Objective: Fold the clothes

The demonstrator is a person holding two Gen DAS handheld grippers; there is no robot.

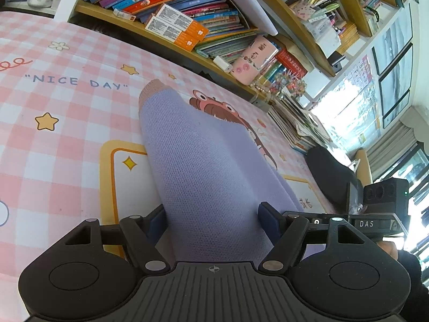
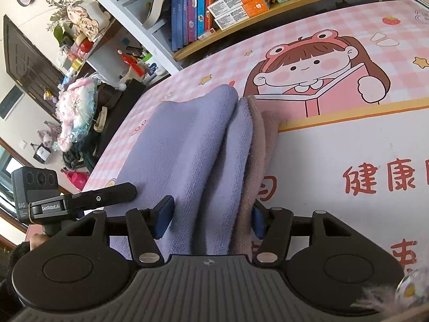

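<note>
Left hand-held gripper (image 1: 213,218): jaws apart, straddling lilac knitted garment (image 1: 198,166).
Right hand-held gripper (image 2: 210,216): apart, straddling folded layers.
Handling: soft, light, floppy; pinch stacked edges.

The lavender knit garment (image 1: 203,166) has a tan cuff (image 1: 152,87); under it, the tabletop (image 1: 67,102) is pink-and-white checked with yellow stars.

garment (image 1: 203,161): on the mat (image 1: 67,139), running away from both grippers
left gripper (image 1: 214,221): astride the garment's near end
right gripper (image 2: 211,216): astride its folds
bookshelf (image 1: 187,21): behind the mat
</note>
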